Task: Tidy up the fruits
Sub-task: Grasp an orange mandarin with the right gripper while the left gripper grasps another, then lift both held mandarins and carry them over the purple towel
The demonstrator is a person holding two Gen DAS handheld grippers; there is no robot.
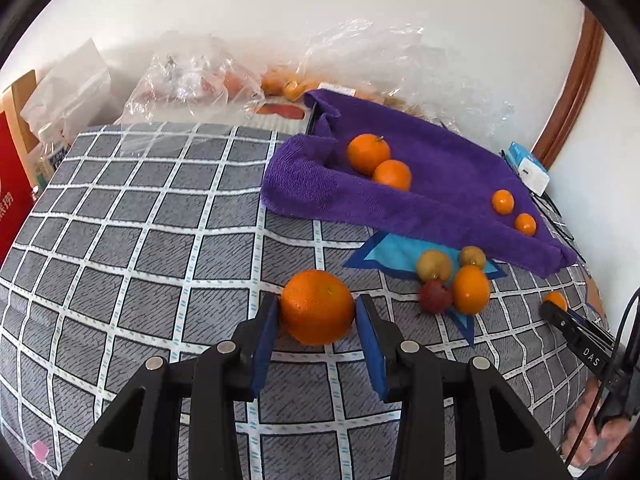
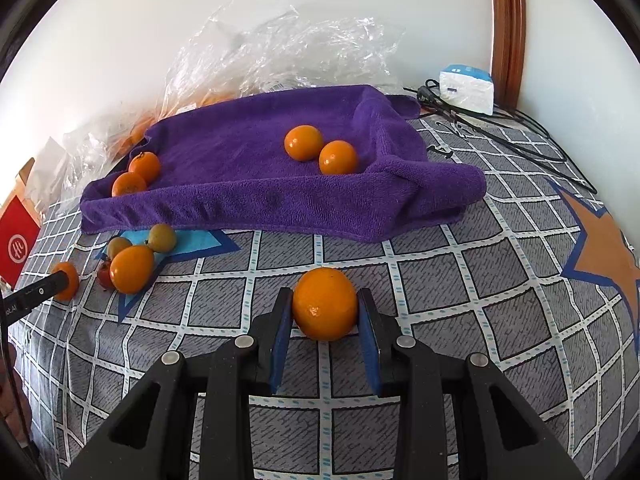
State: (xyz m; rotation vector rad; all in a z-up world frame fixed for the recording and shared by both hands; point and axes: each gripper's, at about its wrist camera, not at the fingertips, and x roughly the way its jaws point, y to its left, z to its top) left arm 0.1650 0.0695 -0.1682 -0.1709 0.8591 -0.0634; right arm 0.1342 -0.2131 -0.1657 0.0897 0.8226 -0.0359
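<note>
Right now your left tongs (image 1: 317,312) pinch a large orange (image 1: 317,306), both blue pads against its sides, low over the grey checked bedsheet (image 1: 140,248). Your right tongs (image 2: 325,312) likewise pinch a second orange (image 2: 325,304) just above the same sheet.

Beyond the left tongs, to their right, a small cluster lies on a blue star print: a kumquat (image 1: 471,289), a red lychee (image 1: 435,297) touching it, and two yellowish-brown fruits (image 1: 433,265) behind them. In the right wrist view the same cluster sits at the left, with the left tongs' tip and its orange beside it.

Further back a purple towel (image 1: 440,184) lies with raised edges like a shallow tray. Two oranges (image 2: 137,176) rest touching each other at its left end, and two smaller ones (image 2: 320,149) touch near its right end.

Behind the towel crumpled clear plastic bags (image 2: 280,56) lean on the white wall. A white box (image 2: 466,88) and black cables (image 2: 520,132) lie at the far right corner.
</note>
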